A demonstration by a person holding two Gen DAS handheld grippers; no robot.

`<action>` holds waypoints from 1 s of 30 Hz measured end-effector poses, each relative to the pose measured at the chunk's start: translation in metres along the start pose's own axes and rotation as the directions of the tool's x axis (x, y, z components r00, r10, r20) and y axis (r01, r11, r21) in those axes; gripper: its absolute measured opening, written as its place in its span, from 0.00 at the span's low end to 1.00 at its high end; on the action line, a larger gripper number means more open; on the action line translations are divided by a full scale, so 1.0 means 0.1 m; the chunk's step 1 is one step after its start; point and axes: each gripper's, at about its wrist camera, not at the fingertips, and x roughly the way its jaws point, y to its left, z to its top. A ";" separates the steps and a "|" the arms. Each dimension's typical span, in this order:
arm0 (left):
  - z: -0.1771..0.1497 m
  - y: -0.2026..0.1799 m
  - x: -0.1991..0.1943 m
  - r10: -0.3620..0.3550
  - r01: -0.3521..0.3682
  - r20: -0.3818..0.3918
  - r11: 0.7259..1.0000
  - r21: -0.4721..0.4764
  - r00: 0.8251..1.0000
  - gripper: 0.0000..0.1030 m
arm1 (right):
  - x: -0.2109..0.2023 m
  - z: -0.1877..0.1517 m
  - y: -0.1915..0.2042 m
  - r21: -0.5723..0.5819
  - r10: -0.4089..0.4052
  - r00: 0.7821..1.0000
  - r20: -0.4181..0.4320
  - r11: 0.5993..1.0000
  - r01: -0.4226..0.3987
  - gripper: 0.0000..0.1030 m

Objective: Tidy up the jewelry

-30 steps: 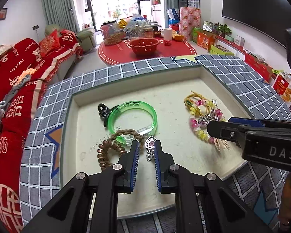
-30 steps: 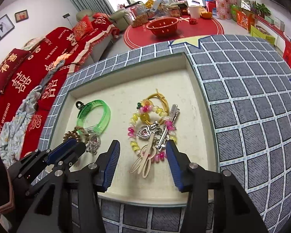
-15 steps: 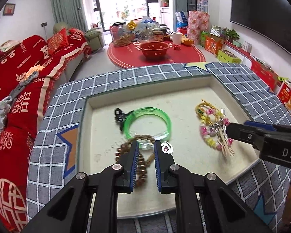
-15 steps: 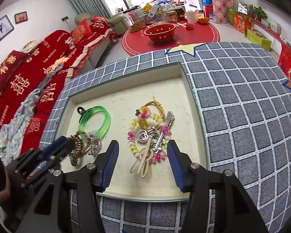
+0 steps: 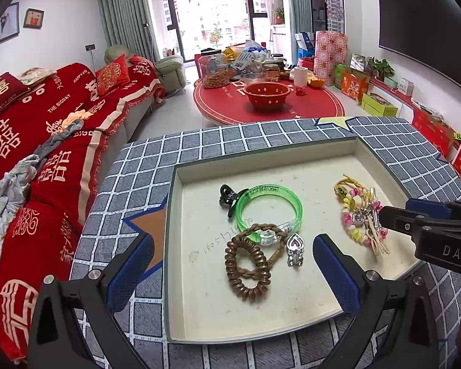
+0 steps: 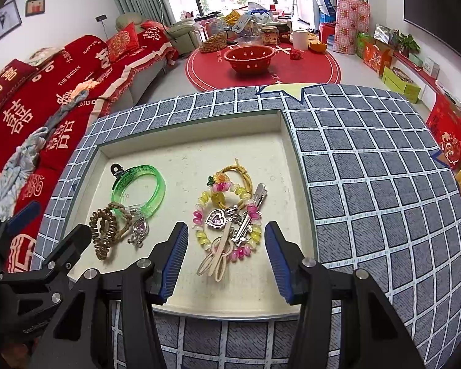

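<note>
A shallow cream tray (image 5: 261,323) (image 6: 261,304) lies on a grey checked cloth. At its left lie a green bangle (image 5: 269,207) (image 6: 138,189), a black clip (image 5: 226,193), a brown coil bracelet (image 5: 247,266) (image 6: 103,226) and a silver heart pendant (image 5: 295,247) (image 6: 138,230). At its right lies a pile with a pink and yellow bead bracelet (image 5: 355,224) (image 6: 227,212), a yellow hair tie, a heart charm, clips and beige bands. My left gripper (image 5: 230,261) is open wide and empty, above the coil bracelet and pendant. My right gripper (image 6: 226,246) is open and empty over the bead pile.
The checked cloth (image 6: 368,169) covers a table around the tray. A red sofa (image 5: 30,153) stands at the left. A round red table (image 5: 267,104) with a red bowl and jars stands behind. Boxes line the right wall.
My left gripper was shut on the pendant and coil bracelet; it has opened wide and let them go on the tray, pulling back a little. The right gripper stayed open.
</note>
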 end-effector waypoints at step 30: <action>-0.80 0.17 -0.66 -0.023 0.022 -0.010 0.997 -0.076 1.000 1.00 | -0.55 -0.74 0.15 -0.031 -0.015 0.996 0.090 0.999 0.018 0.84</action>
